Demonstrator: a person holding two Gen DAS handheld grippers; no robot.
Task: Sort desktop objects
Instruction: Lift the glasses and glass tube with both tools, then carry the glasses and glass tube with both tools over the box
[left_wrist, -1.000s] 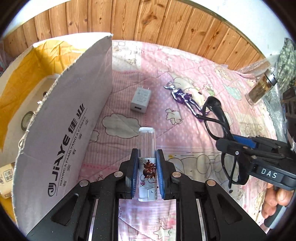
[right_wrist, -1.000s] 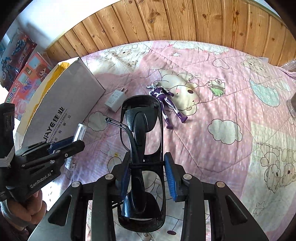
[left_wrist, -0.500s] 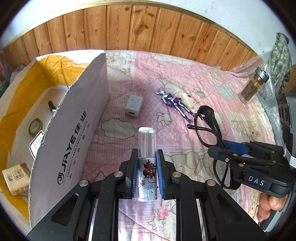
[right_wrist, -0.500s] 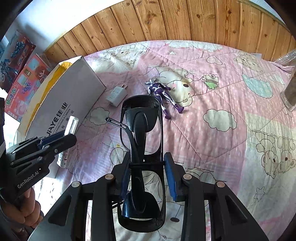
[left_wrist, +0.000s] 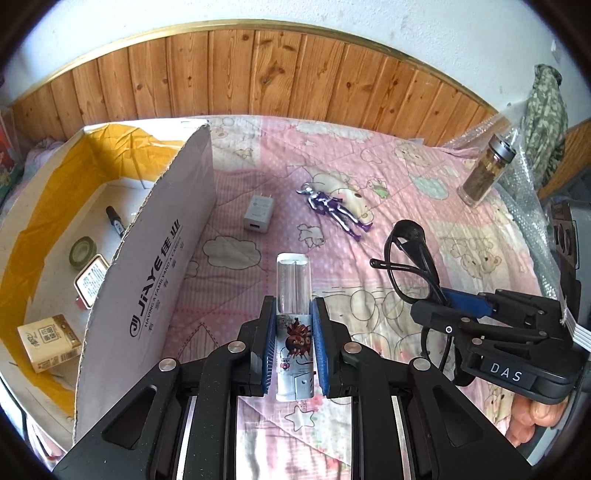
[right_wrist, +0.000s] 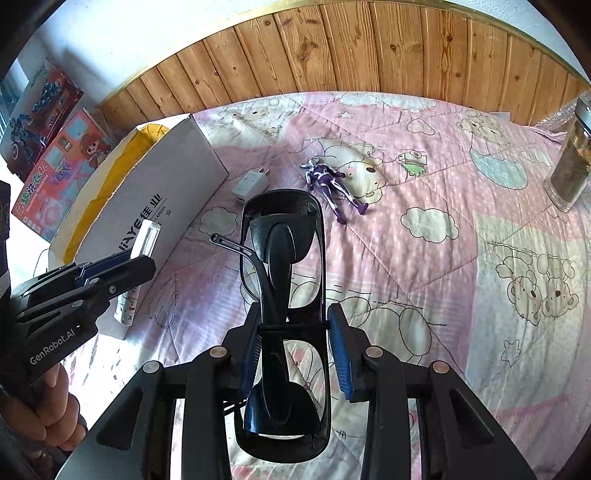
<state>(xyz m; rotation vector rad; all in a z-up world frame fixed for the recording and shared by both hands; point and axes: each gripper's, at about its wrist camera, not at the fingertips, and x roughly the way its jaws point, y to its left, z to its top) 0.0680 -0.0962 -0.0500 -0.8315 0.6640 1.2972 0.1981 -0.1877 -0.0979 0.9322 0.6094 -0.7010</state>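
My left gripper (left_wrist: 294, 317) is shut on a clear plastic tube (left_wrist: 294, 288) with a red cartoon print, held above the pink quilt. From the right wrist view that left gripper (right_wrist: 122, 264) shows at the left, close to the cardboard box wall (right_wrist: 155, 206). My right gripper (right_wrist: 295, 328) is shut on black glasses (right_wrist: 284, 236), folded, sticking out forward. In the left wrist view the right gripper (left_wrist: 443, 302) and the glasses (left_wrist: 413, 254) sit at the right. A white charger (left_wrist: 258, 214) and a purple figure (left_wrist: 334, 210) lie on the quilt.
The open cardboard box (left_wrist: 166, 266) at the left holds a marker (left_wrist: 115, 220), a tape roll (left_wrist: 82, 252), a tin (left_wrist: 92, 280) and a small carton (left_wrist: 48, 341). A glass jar (left_wrist: 484, 173) stands at the far right. Wooden panelling (left_wrist: 258, 74) backs the bed.
Both grippers have risen with their loads, and the left one has drawn back, so more of the box's inside shows. The charger and the figure lie where they were.
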